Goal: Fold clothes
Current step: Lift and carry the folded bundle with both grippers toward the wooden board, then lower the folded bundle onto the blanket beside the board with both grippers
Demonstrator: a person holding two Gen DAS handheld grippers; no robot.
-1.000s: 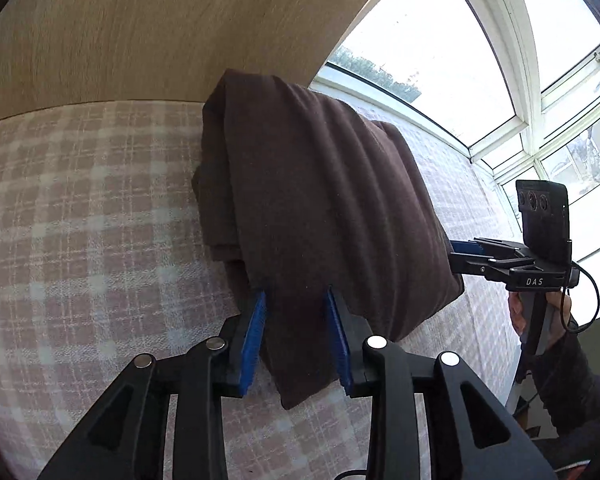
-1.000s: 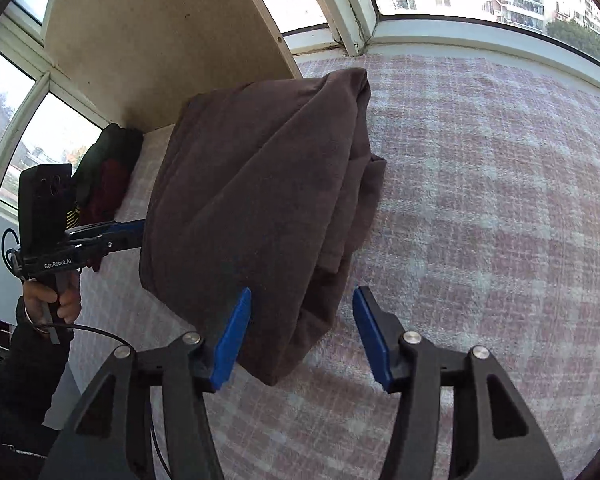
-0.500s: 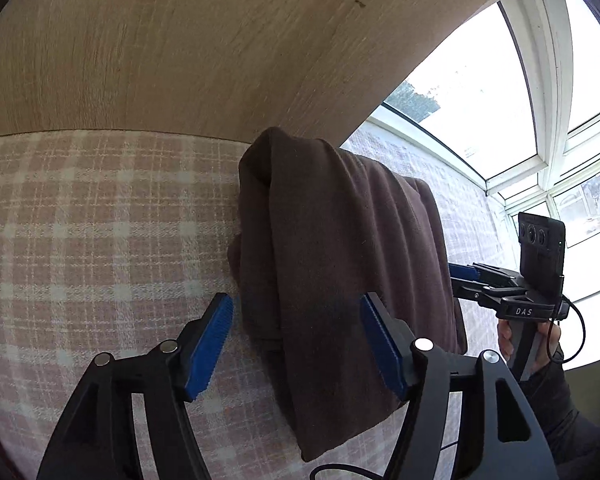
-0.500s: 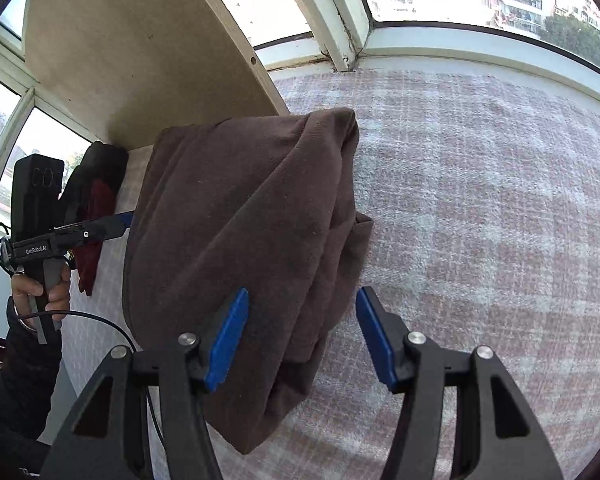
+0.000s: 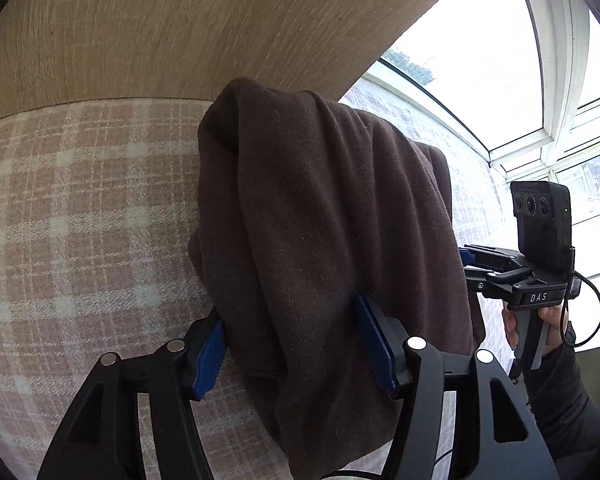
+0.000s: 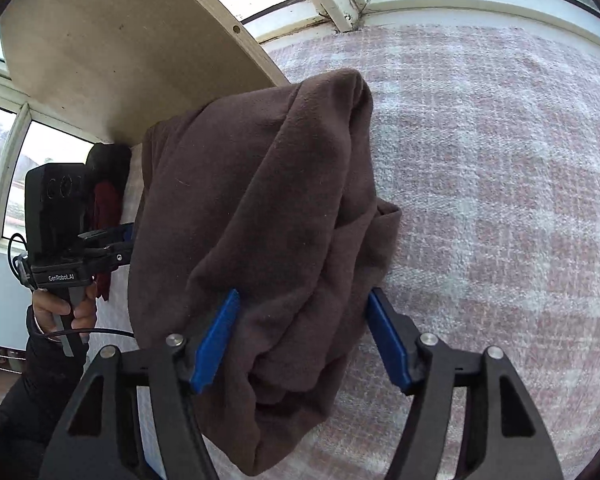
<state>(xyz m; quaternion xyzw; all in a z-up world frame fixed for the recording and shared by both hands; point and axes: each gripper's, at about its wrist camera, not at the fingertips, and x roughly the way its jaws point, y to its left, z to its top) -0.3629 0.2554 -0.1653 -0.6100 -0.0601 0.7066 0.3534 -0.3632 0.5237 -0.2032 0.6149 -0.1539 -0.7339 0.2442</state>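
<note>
A folded brown garment lies in a thick bundle on the pink plaid cover. My left gripper straddles its near left end. Its jaws are closing, with cloth filling the gap and touching both blue pads. In the right wrist view the same brown garment lies between the fingers of my right gripper, which stands open. Its left pad sits over the fabric and its right pad meets the cloth's edge. Each view shows the other gripper beside the bundle, held by a hand in a dark sleeve.
A wooden board stands behind the plaid cover. White-framed windows run along the back and side. A dark and red bundle of clothing lies at the far left, behind the left gripper's handle.
The left jaws let go of the garment's edge, spread wide, moved forward over the thicker bundle and came part way in. The right gripper slid forward until cloth filled its gap.
</note>
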